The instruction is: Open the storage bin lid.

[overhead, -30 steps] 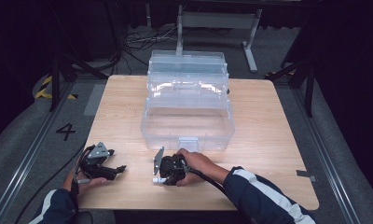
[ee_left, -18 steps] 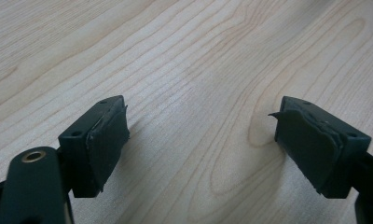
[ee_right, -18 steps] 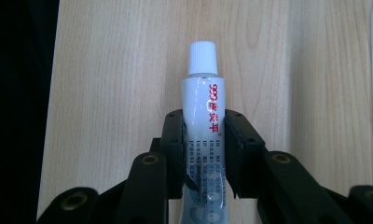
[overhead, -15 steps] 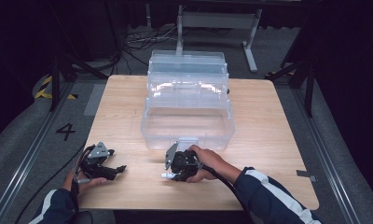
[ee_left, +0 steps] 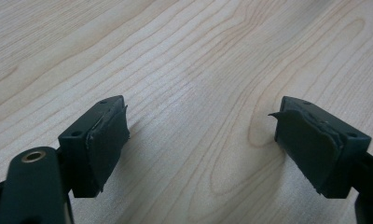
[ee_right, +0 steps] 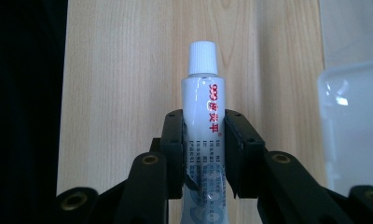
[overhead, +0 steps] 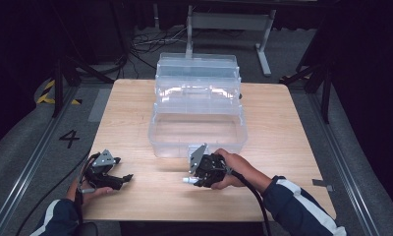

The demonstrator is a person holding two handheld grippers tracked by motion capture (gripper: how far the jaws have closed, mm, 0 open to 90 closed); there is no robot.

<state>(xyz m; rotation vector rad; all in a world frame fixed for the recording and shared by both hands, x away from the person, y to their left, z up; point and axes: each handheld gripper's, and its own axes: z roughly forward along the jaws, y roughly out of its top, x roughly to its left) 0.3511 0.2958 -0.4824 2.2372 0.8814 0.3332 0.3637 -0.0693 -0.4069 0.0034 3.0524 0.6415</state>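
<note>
Wooden tabletop (overhead: 293,147) carries everything, and nearest the person, at the near left, the left gripper (overhead: 126,178) rests low over the boards in the person's left hand (overhead: 89,189). In the left gripper view its two black jaws stand wide apart, with bare wood grain between the pads (ee_left: 107,135) and nothing held (the pad edges look a little frayed). A cable trails from it back toward the near edge.

To the right of it, near the middle of the table's near half, the right gripper (overhead: 197,178) is held in the person's right hand (overhead: 234,169), whose dark sleeve with a white stripe (overhead: 295,204) comes in from the near right corner. Its jaws are closed on a white tube (ee_right: 203,116) with red lettering and a white screw cap (ee_right: 203,57). The right gripper view shows the pads pressing the tube's body from both sides, with the capped end sticking out past the fingertips. In the high view the cap pokes out at the gripper's left, just above the wood; whether the tube touches the table I cannot tell.

Just beyond the right gripper stands a clear plastic storage box (overhead: 197,115), open, its near wall close to the gripper's grey plate (overhead: 198,153). Its tiers step back toward the far edge of the table.
</note>
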